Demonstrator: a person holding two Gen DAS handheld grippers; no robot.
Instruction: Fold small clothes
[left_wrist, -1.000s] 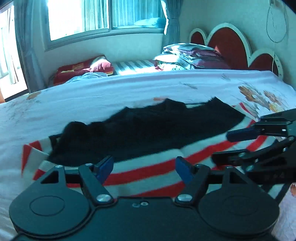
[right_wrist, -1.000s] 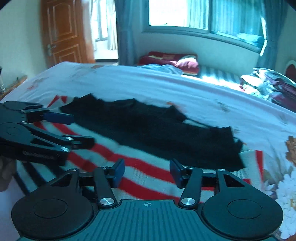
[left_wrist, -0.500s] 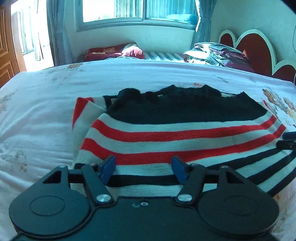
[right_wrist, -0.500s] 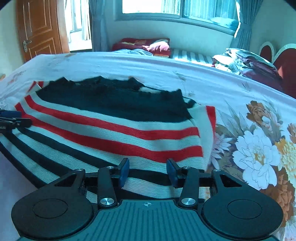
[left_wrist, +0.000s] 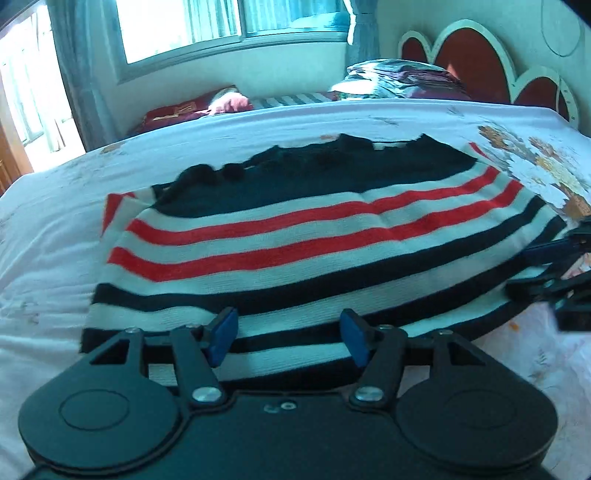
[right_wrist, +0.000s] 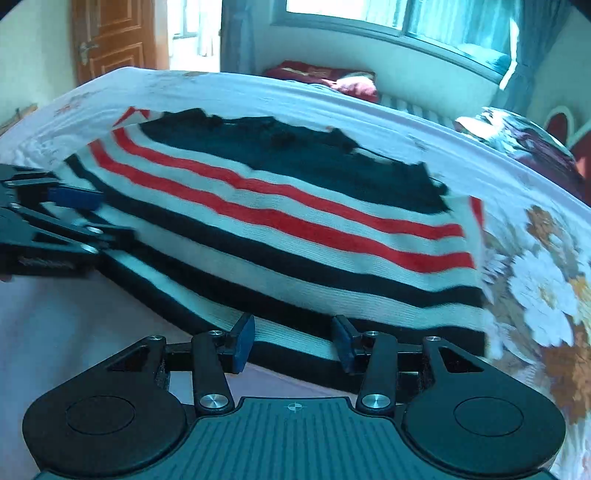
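A knitted sweater (left_wrist: 295, 229) with a black top and red, white and black stripes lies flat on the white floral bed sheet (left_wrist: 55, 258). My left gripper (left_wrist: 290, 325) hovers over its near hem, left of centre. The blue pads stand apart and press on nothing. My right gripper (right_wrist: 293, 328) is over the near hem of the sweater (right_wrist: 295, 221) further right, also open and empty. Each gripper shows in the other's view: the right gripper (left_wrist: 532, 269) at the sweater's right edge, the left gripper (right_wrist: 99, 216) at its left edge.
A pile of folded bedding (left_wrist: 399, 77) sits by the red headboard (left_wrist: 469, 62) at the far side. A red pillow (left_wrist: 192, 110) lies under the window. A wooden door (right_wrist: 110, 37) is at the far left. Large flower prints (right_wrist: 535, 280) cover the sheet to the right.
Both grippers have drawn back from the black upper part of the sweater to its near hem, so the black stripes now show. The left jaws have narrowed a little.
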